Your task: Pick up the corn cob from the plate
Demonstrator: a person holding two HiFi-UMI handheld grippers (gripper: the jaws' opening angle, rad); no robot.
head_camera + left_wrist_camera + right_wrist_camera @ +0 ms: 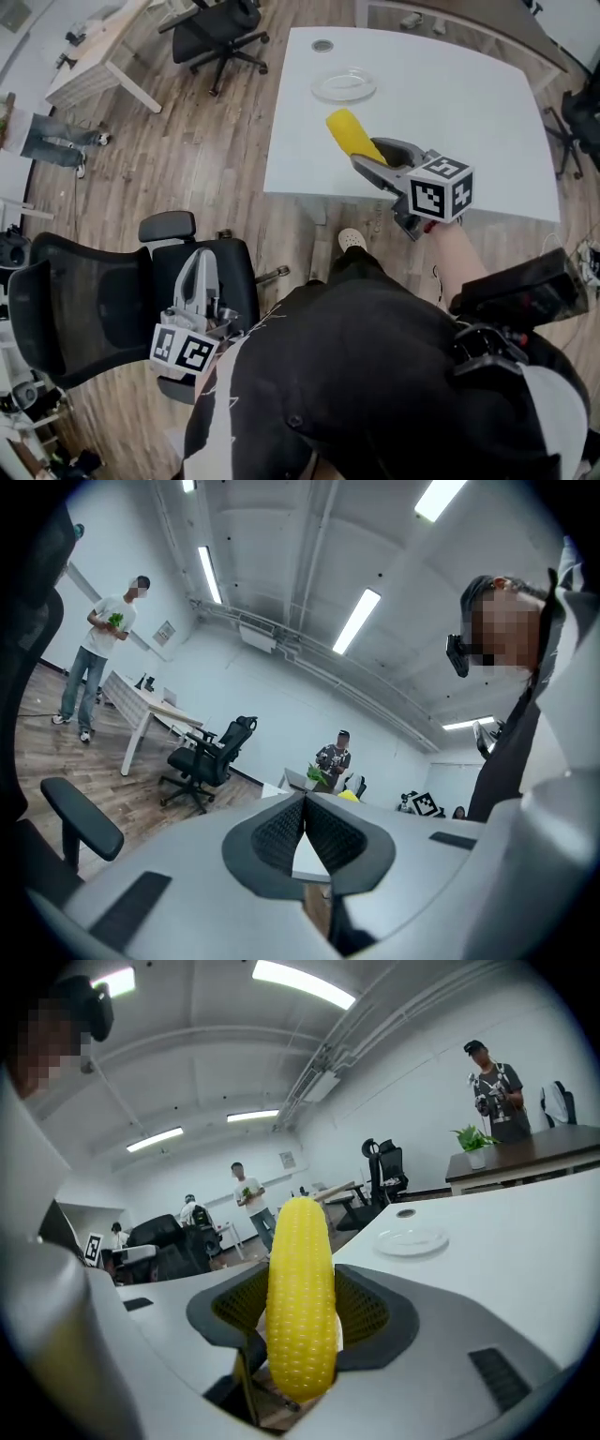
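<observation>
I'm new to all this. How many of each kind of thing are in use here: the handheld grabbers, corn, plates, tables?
Handheld two-jaw grippers, the left gripper shut on nothing and the right gripper gripping the corn: 2
Yellow corn cob: 1
Clear round glass plate, nothing on it: 1
White table: 1
Total: 5

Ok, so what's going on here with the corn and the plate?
A person is working two handheld grippers. The right gripper is shut on the corn and holds it above the near part of the table, clear of the plate, which sits empty farther back. The left gripper is shut on nothing, held low beside a chair.
</observation>
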